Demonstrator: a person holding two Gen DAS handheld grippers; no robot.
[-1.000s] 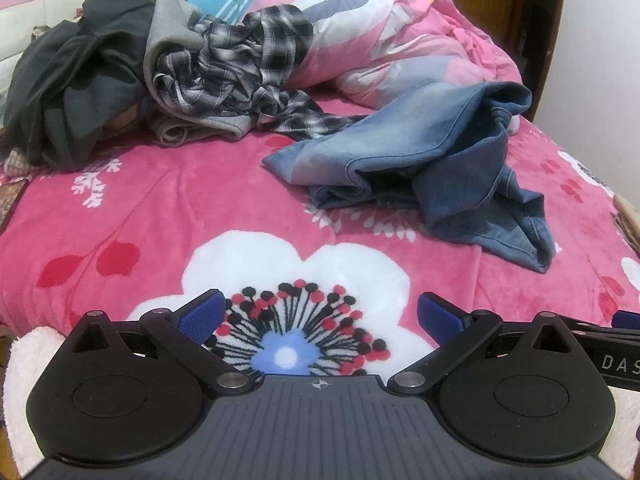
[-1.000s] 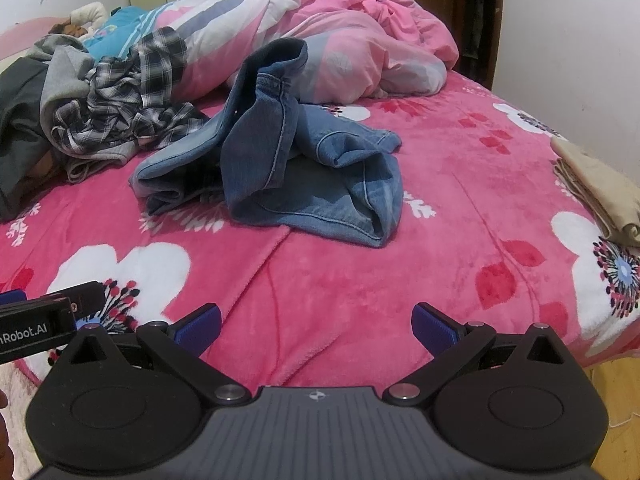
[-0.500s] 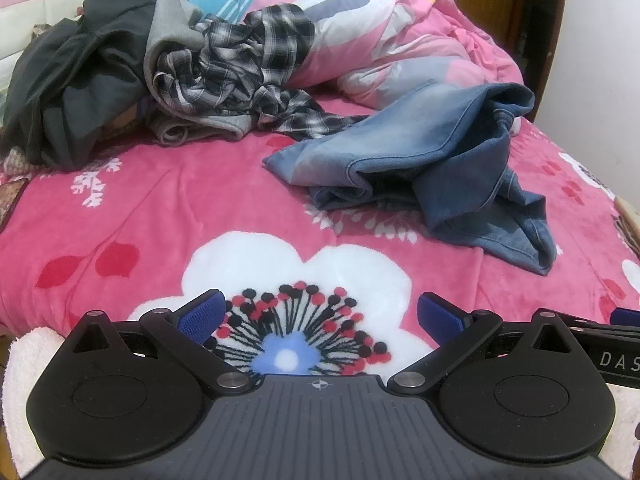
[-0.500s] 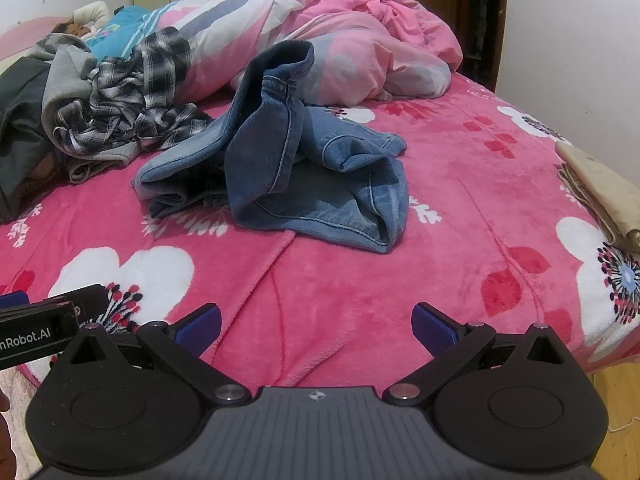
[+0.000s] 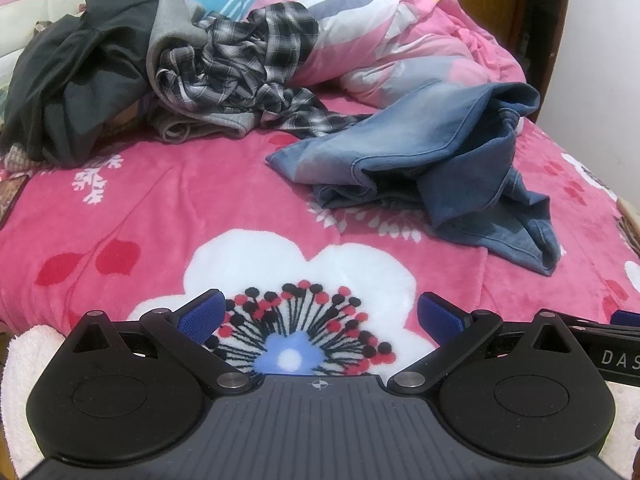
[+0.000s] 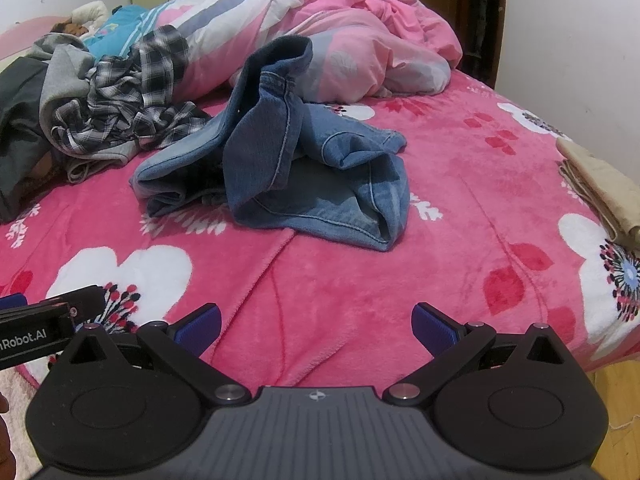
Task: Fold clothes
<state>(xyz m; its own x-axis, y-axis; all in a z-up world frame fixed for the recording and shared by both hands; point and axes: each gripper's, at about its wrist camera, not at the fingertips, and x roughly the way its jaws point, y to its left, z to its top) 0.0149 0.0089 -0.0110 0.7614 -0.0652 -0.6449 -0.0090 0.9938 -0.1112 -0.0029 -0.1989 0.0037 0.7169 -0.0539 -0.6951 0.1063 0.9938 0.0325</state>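
A crumpled pair of blue jeans lies in a heap on the pink flowered blanket, also seen in the right wrist view. My left gripper is open and empty, low over the bed's near edge, well short of the jeans. My right gripper is open and empty, also near the front edge, with the jeans ahead and slightly left. A black-and-white plaid shirt and grey and dark garments are piled at the back left.
A rumpled pink quilt fills the back of the bed. A folded beige garment lies at the right edge. The white wall stands to the right. The left gripper's body shows at the right wrist view's left.
Both grippers have crept slightly forward toward the jeans. Both stay open and empty; the clothes have not moved.
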